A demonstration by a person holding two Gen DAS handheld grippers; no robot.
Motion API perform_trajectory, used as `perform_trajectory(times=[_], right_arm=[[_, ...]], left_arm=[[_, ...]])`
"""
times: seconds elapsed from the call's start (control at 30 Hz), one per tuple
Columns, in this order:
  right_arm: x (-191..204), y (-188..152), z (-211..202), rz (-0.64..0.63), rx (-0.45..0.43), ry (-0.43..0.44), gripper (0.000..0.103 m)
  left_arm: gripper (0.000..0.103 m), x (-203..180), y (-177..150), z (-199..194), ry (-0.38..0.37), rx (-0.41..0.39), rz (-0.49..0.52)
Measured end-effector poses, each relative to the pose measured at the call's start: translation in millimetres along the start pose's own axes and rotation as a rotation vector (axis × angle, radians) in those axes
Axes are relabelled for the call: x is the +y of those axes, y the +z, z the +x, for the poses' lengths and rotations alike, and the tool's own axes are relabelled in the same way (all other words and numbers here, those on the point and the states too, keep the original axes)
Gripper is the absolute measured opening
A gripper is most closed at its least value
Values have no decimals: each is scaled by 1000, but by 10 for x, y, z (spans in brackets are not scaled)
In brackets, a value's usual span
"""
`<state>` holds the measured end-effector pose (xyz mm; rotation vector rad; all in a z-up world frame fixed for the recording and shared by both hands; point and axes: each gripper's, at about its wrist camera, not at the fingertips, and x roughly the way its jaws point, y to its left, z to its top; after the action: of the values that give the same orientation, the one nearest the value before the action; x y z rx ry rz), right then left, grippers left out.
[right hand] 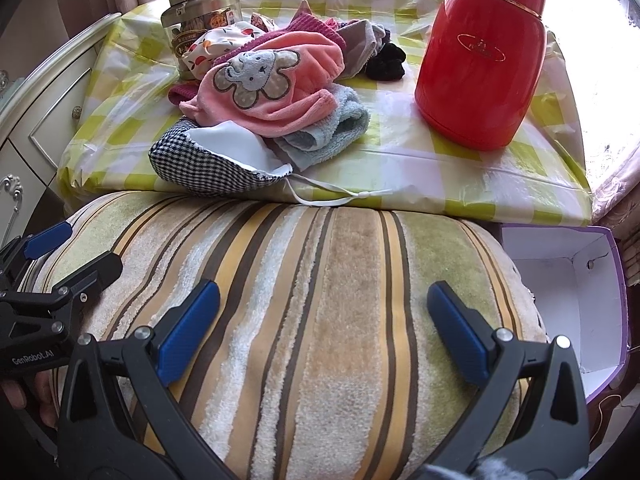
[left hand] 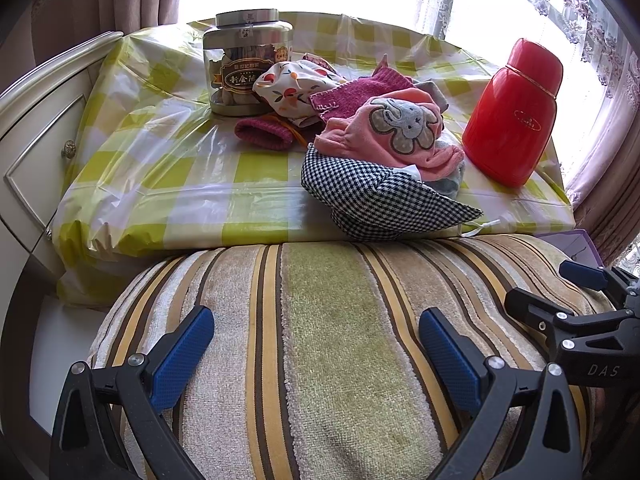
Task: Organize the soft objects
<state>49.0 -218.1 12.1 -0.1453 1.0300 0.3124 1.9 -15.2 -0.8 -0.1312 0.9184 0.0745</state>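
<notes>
A heap of soft things lies on the yellow-check table cover (left hand: pixel 180 176). It holds a pink elephant cloth (left hand: pixel 396 128), a black-and-white check mask (left hand: pixel 372 200) with a white strap, a magenta knit piece (left hand: pixel 352 92) and a floral cloth (left hand: pixel 296 84). The right wrist view also shows a pale blue towel (right hand: pixel 332 128), a grey cloth (right hand: pixel 360 48) and a black scrunchie (right hand: pixel 386 62). My left gripper (left hand: pixel 316 332) is open and empty over a striped cushion (left hand: pixel 328 264), short of the heap. My right gripper (right hand: pixel 324 300) is open and empty beside it, over the same cushion (right hand: pixel 320 248).
A red flask (left hand: pixel 512 112) stands right of the heap and a clear jar (left hand: pixel 248 64) with a metal lid behind it. An open white box with purple sides (right hand: pixel 560 300) sits low at the right of the cushion. A cream cabinet (left hand: pixel 40 128) flanks the left; curtains hang behind.
</notes>
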Motion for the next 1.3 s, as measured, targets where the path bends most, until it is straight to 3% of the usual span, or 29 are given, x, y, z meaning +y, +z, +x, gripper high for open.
perform_trajectory(times=[0.93,1.13,1.3], right_arm=[[-47,44,11,7,7,30,103],[-88,262,36,32,19,100,103],[-83,527,10,6,-19,107,103]], left_arm=[[103,10,71,2,-5,11,-17],[103,61,316,83,-126,34,-87],[98,70,528,286,-229,83,-169]])
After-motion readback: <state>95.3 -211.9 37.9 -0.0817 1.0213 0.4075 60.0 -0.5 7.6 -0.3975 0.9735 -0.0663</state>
